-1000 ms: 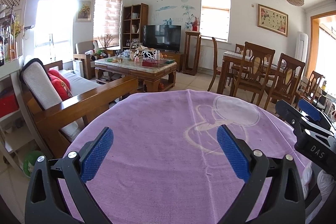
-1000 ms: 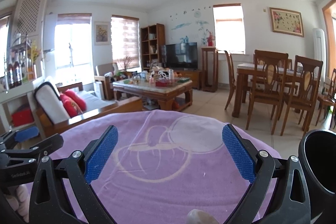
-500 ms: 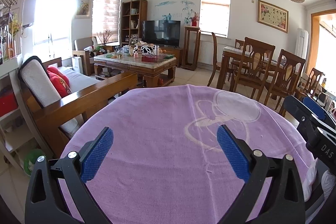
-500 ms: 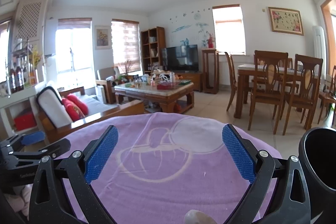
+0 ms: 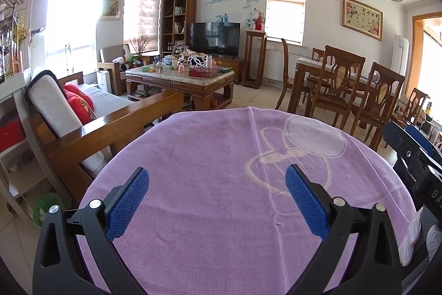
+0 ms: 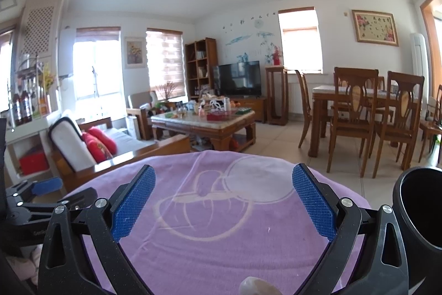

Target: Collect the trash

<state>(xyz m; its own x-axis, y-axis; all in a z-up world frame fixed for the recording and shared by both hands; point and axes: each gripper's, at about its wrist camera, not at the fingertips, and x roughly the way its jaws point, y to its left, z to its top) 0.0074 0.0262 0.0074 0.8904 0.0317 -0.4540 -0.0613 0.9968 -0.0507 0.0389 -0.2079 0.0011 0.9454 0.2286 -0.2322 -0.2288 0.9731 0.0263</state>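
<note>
Over purple cloth (image 5: 221,184), left tongs (image 5: 216,185), right tongs (image 6: 223,181), spread wide, empty

White letters "DA" show on the black body of the right hand-held gripper (image 5: 411,145) at the edge of the left wrist view, cut off there. In the right wrist view, small pale lettering sits on the left hand-held gripper (image 6: 45,185), too blurred to read. The framed picture (image 5: 362,18) carries characters too small to read.
</note>
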